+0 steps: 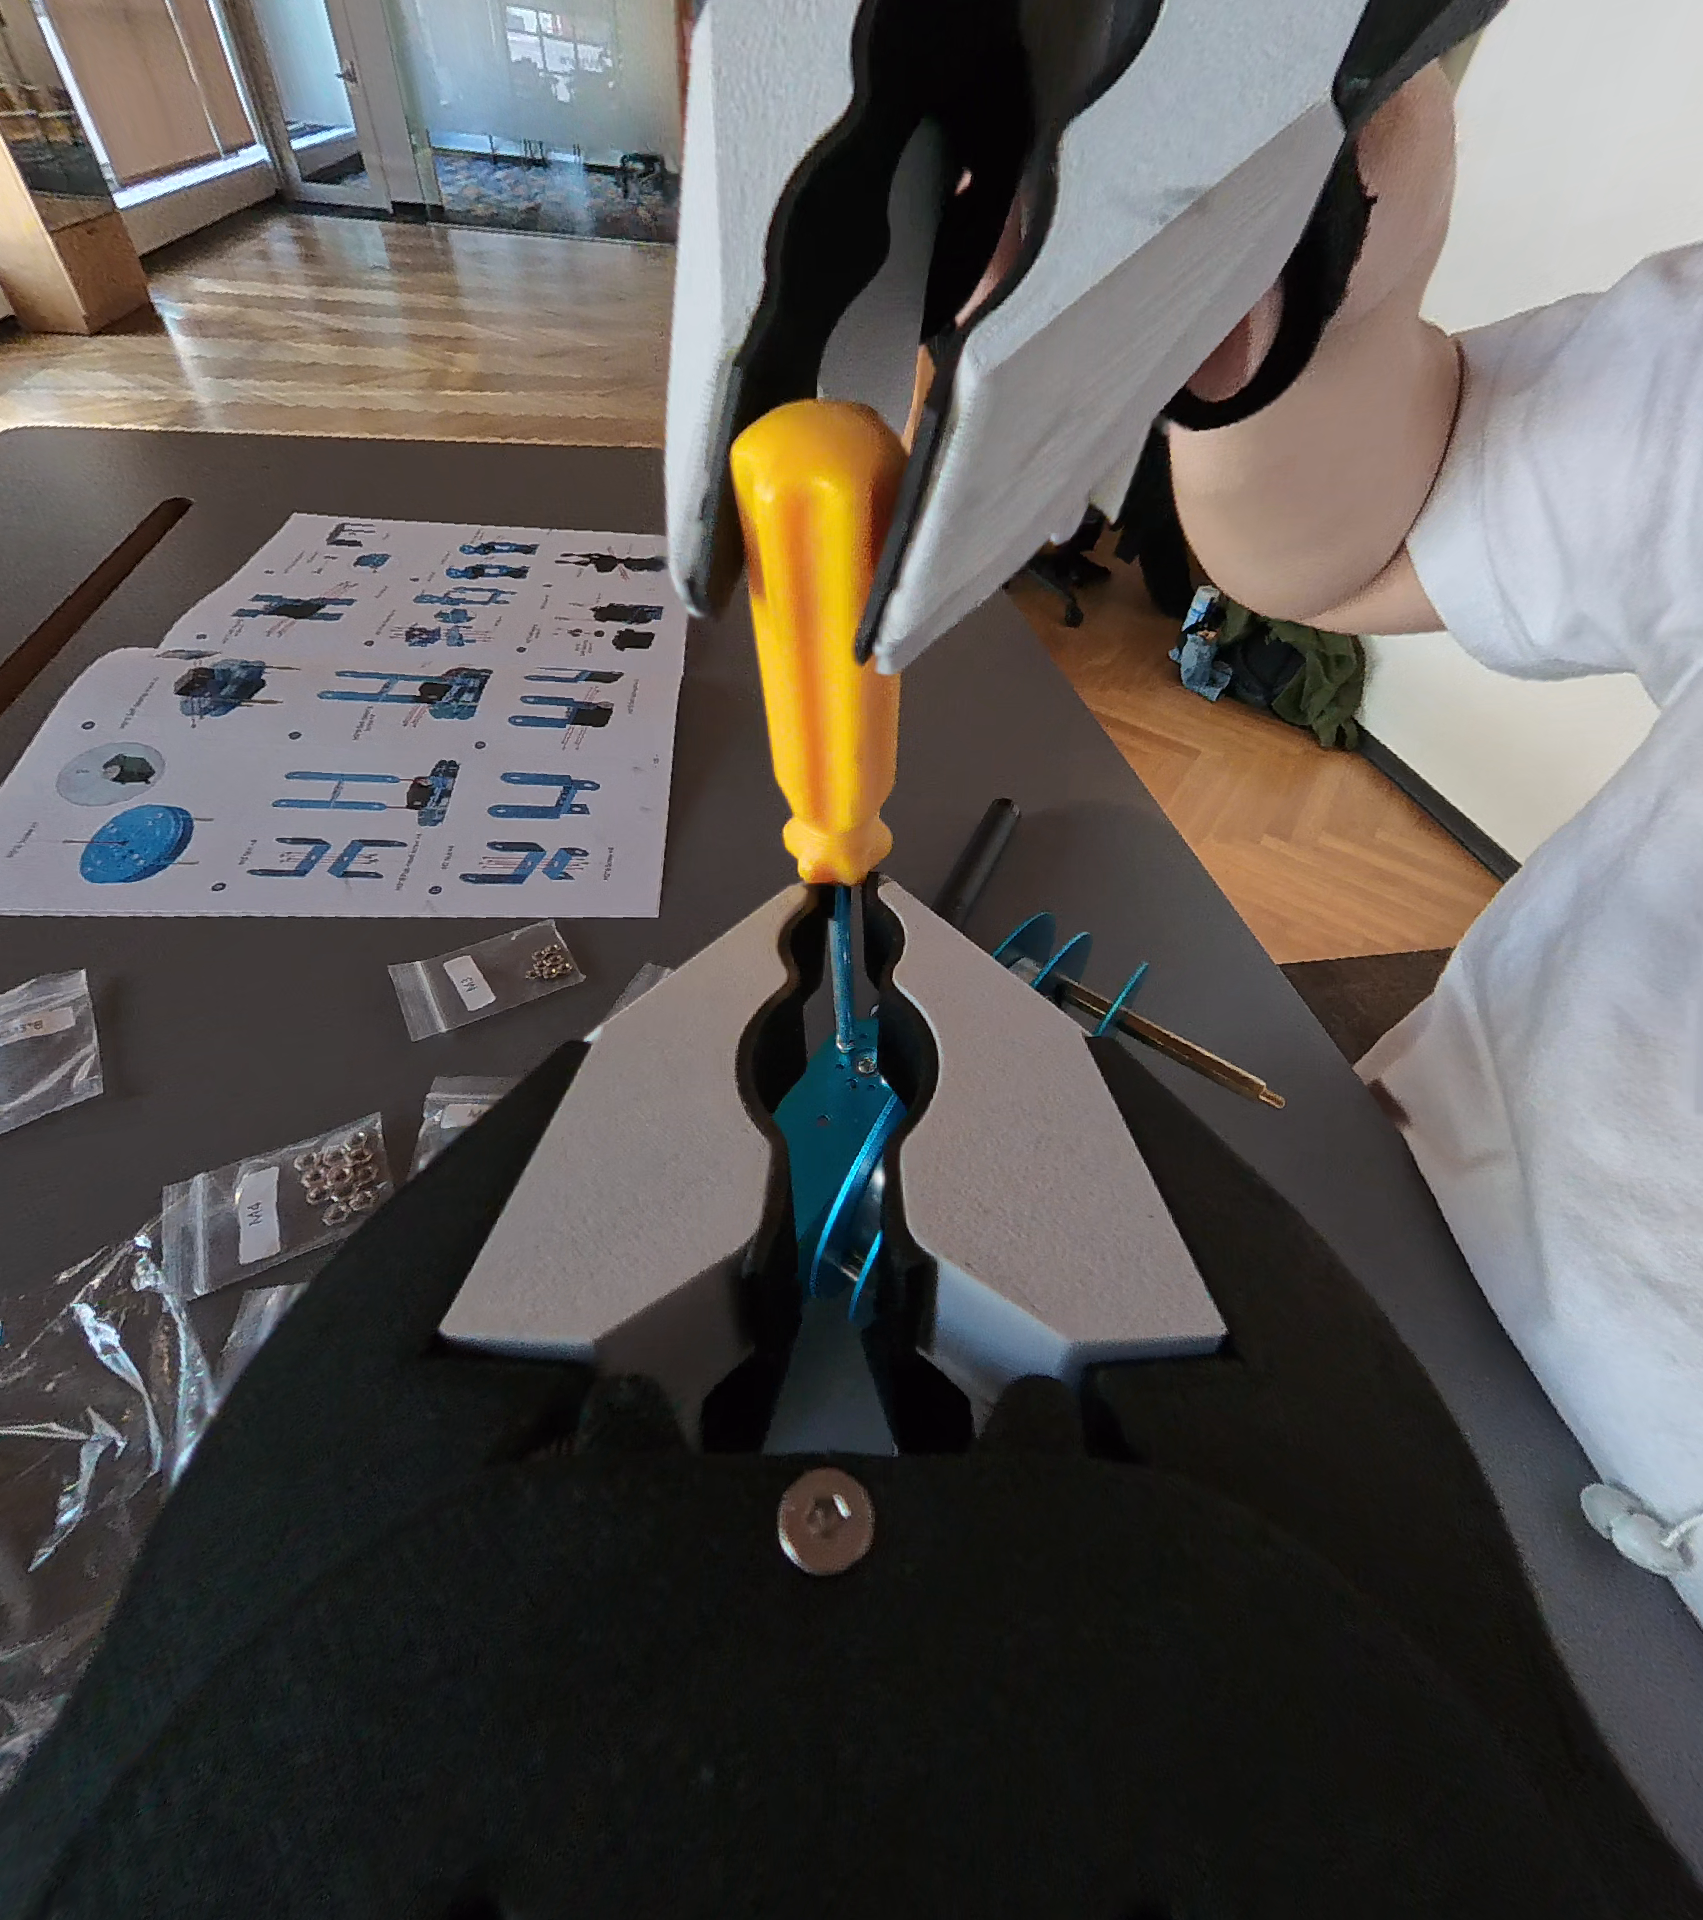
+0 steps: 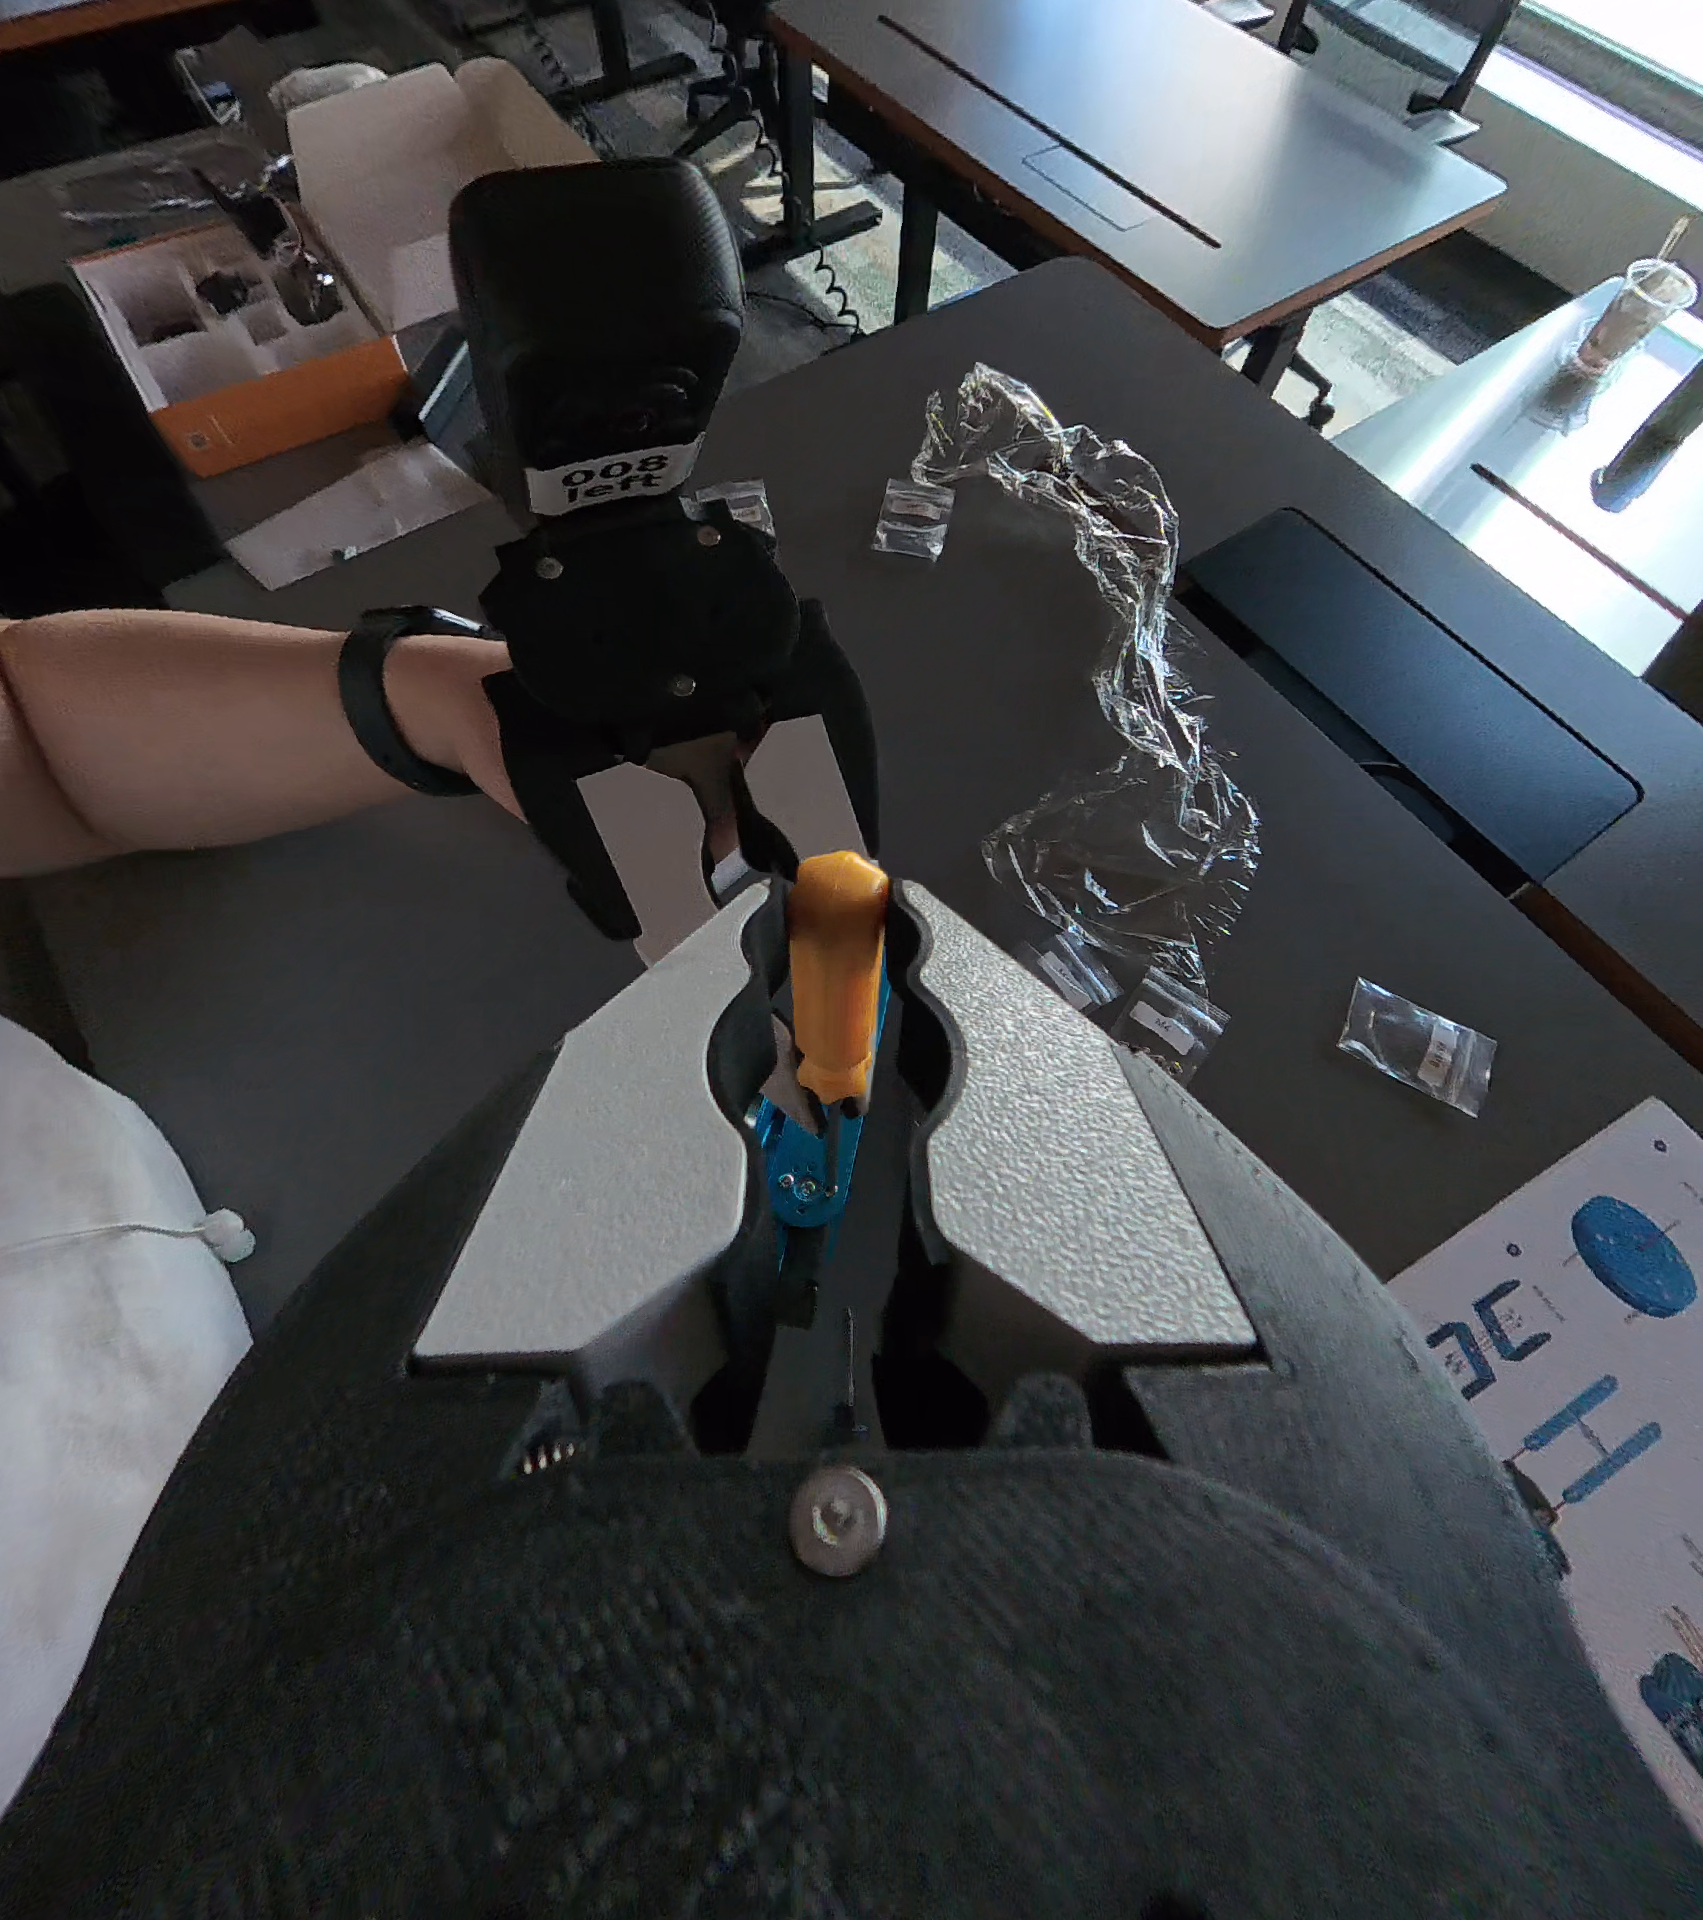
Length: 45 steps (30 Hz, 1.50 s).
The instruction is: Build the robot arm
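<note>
The left gripper [image 1: 842, 935] has its 2 fingers closed around a blue metal part [image 1: 842, 1132], a flat perforated bracket with a round blue disc below it. The part sits in the narrow gap between the grey pads [image 1: 660, 1132], held upright above the dark table [image 1: 203, 1039].

The right gripper [image 2: 831, 894] is clamped on the orange handle of a screwdriver [image 2: 831, 977]. In the left wrist view this gripper [image 1: 785, 613] comes down from above, and the screwdriver [image 1: 821, 644] stands almost vertical. Its thin shaft reaches down to a small silver screw [image 1: 866, 1062] on the blue part. In the right wrist view the blue part [image 2: 805, 1174] shows just under the handle, with the left gripper [image 2: 722, 873] behind it.

Just beside the left gripper, on the right, lies a brass rod with blue discs [image 1: 1107, 997] on it, and a black tube [image 1: 982, 852] is near. To the left are small clear bags of nuts [image 1: 307, 1184], another small bag [image 1: 483, 977] and crumpled clear plastic wrap [image 1: 16, 1455]. Farther away lies a printed instruction sheet [image 1: 359, 748] with blue drawings. A person in a white shirt [image 1: 1605, 935] is at the table's edge.
</note>
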### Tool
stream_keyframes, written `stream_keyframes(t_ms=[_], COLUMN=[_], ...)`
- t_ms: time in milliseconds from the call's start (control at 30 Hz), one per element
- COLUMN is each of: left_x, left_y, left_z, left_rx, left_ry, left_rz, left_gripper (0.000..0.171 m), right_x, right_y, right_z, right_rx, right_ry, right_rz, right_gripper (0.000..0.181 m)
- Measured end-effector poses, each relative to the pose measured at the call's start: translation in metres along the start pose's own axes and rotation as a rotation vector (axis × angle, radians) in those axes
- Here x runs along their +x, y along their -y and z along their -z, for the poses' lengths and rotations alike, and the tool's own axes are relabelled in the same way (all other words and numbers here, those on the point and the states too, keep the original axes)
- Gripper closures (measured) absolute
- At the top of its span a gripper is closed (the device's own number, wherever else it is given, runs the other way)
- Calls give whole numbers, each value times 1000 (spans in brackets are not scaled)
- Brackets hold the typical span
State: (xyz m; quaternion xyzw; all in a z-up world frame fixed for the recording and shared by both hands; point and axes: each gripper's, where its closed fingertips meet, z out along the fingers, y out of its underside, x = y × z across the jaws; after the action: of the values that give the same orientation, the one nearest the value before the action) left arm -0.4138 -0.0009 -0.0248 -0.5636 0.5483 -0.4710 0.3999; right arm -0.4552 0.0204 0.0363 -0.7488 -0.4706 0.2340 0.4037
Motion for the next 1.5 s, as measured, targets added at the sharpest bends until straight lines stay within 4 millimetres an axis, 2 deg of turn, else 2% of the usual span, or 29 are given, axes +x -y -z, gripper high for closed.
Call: stream_keyframes(t_ms=[100, 267, 467, 533, 600, 667, 700, 800, 867, 933, 1000, 1133, 1500], left_x=[1, -2, -4, -1, 0, 1, 1, 1, 3, 4, 7, 5, 0], left_y=[1, 5, 8, 8, 8, 8, 8, 8, 8, 9, 9, 10, 16], left_z=[-2, -7, -11, -12, -13, -14, -14, -14, -15, -17, -20, -20, -22], left_rx=[12, 37, 61, 58, 56, 49, 44, 31, 31, 26, 16, 14, 48], left_ry=[-2, 30, 45, 26, 23, 22, 23, 24, 13, 6, -16, -18, 19], left_rz=[5, 25, 45, 49, 42, 36, 31, 21, 26, 24, 23, 41, 70], left_gripper=[166, 149, 155, 155, 155, 155, 155, 156, 156, 156, 157, 156, 151], right_x=[1, 6, 6, 2, -3, 4, 1, -14, -17, -20, -19, -15, 6], right_y=[-2, -3, -4, -4, 2, 7, 6, 7, 7, -4, -13, -11, -11], right_z=[3, 4, 3, 5, 12, 17, 19, 22, 19, 18, 15, 15, 13], right_rx=[1, -24, -72, -120, -160, -219, -249, -310, -321, -361, -375, -324, -289], right_ry=[17, 27, 15, 81, 189, 236, 311, 544, 616, 669, 670, 619, 299], right_rz=[-22, -33, 12, 83, 246, 429, 486, 451, 423, 415, 419, 343, 193], right_gripper=[164, 164, 164, 162, 156, 148, 146, 145, 147, 153, 164, 165, 165])
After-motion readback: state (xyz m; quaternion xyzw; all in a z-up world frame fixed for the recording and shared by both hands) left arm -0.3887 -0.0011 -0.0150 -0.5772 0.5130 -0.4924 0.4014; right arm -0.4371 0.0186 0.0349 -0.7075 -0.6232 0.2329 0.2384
